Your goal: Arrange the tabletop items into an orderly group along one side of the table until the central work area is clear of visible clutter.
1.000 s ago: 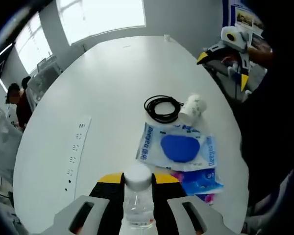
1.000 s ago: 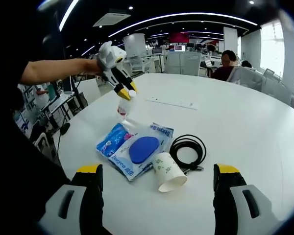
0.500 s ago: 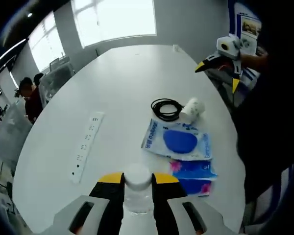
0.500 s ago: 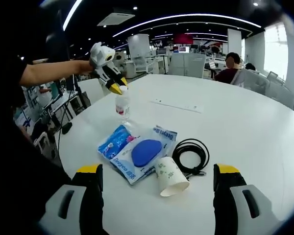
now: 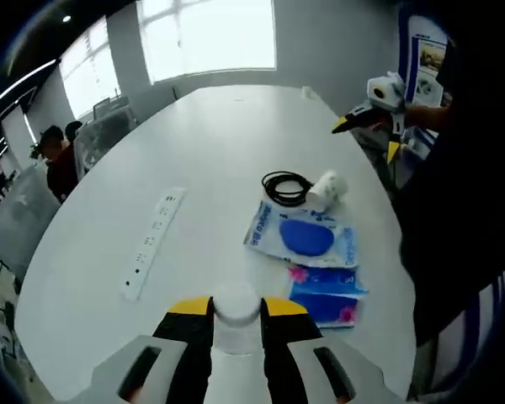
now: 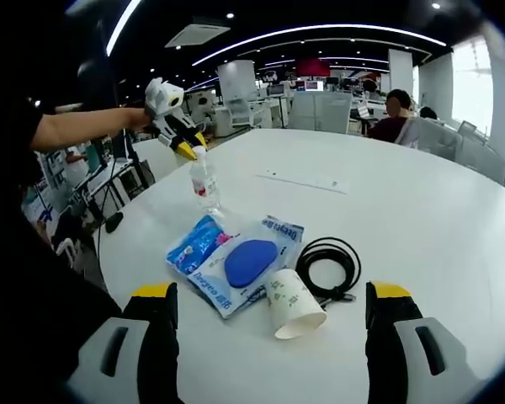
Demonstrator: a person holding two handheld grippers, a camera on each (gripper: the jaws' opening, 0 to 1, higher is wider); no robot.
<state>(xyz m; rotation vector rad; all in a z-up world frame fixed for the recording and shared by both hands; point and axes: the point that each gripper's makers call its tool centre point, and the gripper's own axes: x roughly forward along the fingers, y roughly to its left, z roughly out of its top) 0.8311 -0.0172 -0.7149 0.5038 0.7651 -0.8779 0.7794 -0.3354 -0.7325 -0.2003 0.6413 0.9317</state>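
My left gripper [image 5: 236, 316] is shut on the neck of a clear water bottle [image 5: 236, 299], whose white cap shows between the jaws. In the right gripper view, the left gripper [image 6: 185, 145] holds that bottle [image 6: 204, 183] upright near the table's left edge. On the table lie a white-and-blue packet [image 6: 246, 263], a blue-and-pink packet [image 6: 194, 242], a tipped paper cup [image 6: 290, 305] and a coiled black cable [image 6: 324, 257]. My right gripper [image 6: 271, 295] stands wide open above the near edge, nothing between its fingers. The right gripper [image 5: 372, 124] also hovers beyond the table's right side.
A white power strip [image 5: 153, 242] lies on the round white table [image 5: 210, 143], apart from the packets [image 5: 307, 237]. The cable [image 5: 284, 187] and cup [image 5: 326, 188] lie side by side. A person [image 6: 396, 114] sits at the far side. Office desks stand around.
The left gripper has carried the bottle away from the packets toward the table's edge, and the bottle now stands more upright. The right gripper has stayed open and nearly still.
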